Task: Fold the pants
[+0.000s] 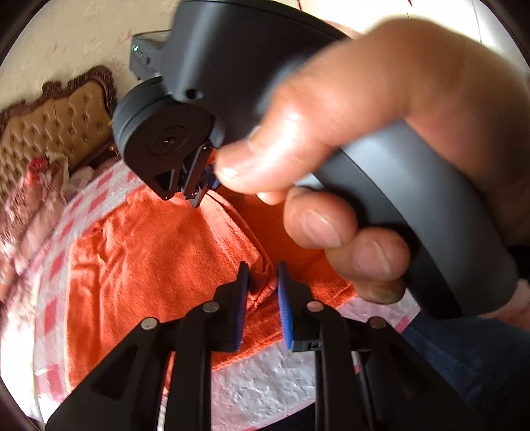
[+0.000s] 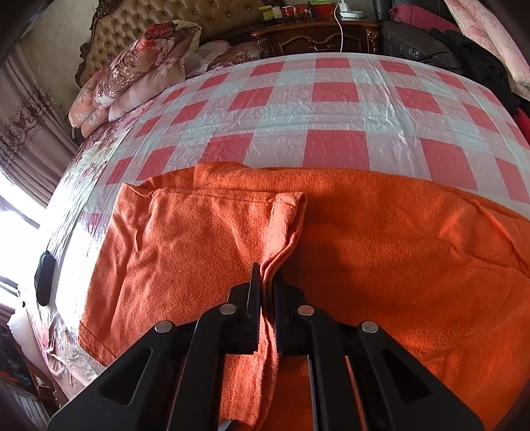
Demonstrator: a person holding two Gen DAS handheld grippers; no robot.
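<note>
Orange pants (image 2: 381,238) lie on the red and white checked bed cover (image 2: 334,109), with one part folded over on the left (image 2: 185,238). My right gripper (image 2: 266,281) is shut on the folded layer's right edge. In the left wrist view the pants (image 1: 149,252) lie under my left gripper (image 1: 263,281), whose blue pads (image 1: 285,318) stand a little apart with a ridge of orange cloth between them. The right gripper (image 1: 198,189) and the hand holding it fill the upper part of that view.
Folded floral quilts (image 2: 139,66) and a tufted headboard (image 2: 172,20) stand at the bed's far left. A dark wooden nightstand (image 2: 318,36) with small items is behind the bed. Dark clothes (image 2: 473,59) lie at the far right. A window (image 2: 13,232) is on the left.
</note>
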